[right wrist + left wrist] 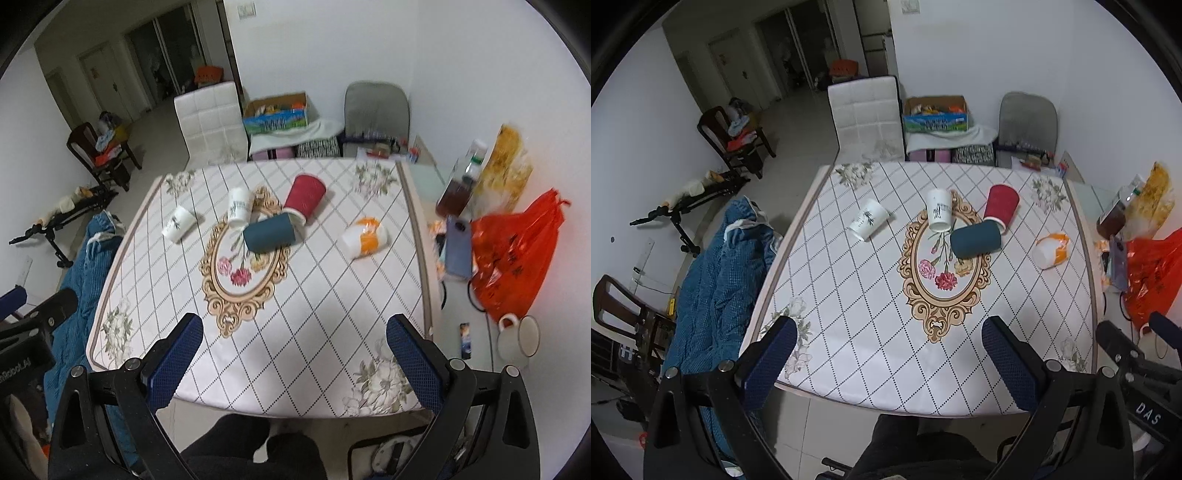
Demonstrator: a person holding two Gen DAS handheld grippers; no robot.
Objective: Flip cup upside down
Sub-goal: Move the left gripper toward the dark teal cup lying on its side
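Several paper cups lie on their sides on the patterned table (pixel 871 332): a white cup with a leaf print (pixel 868 220) at the left, a white cup with dark print (pixel 939 209), a dark teal cup (pixel 976 240), a red cup (pixel 1001 204) and an orange-and-white cup (pixel 1051 250) at the right. They show too in the right wrist view: leaf cup (pixel 179 223), printed cup (pixel 240 206), teal cup (pixel 269 234), red cup (pixel 304 198), orange cup (pixel 365 237). My left gripper (pixel 889 330) and right gripper (pixel 295 326) are open and empty, above the table's near edge.
An orange plastic bag (pixel 513 254), a phone (pixel 458 245), a bottle (pixel 458 188) and a white enamel mug (pixel 519 338) crowd the side surface on the right. A blue quilt (pixel 716 291) hangs left of the table. A white chair (pixel 866 118) stands behind.
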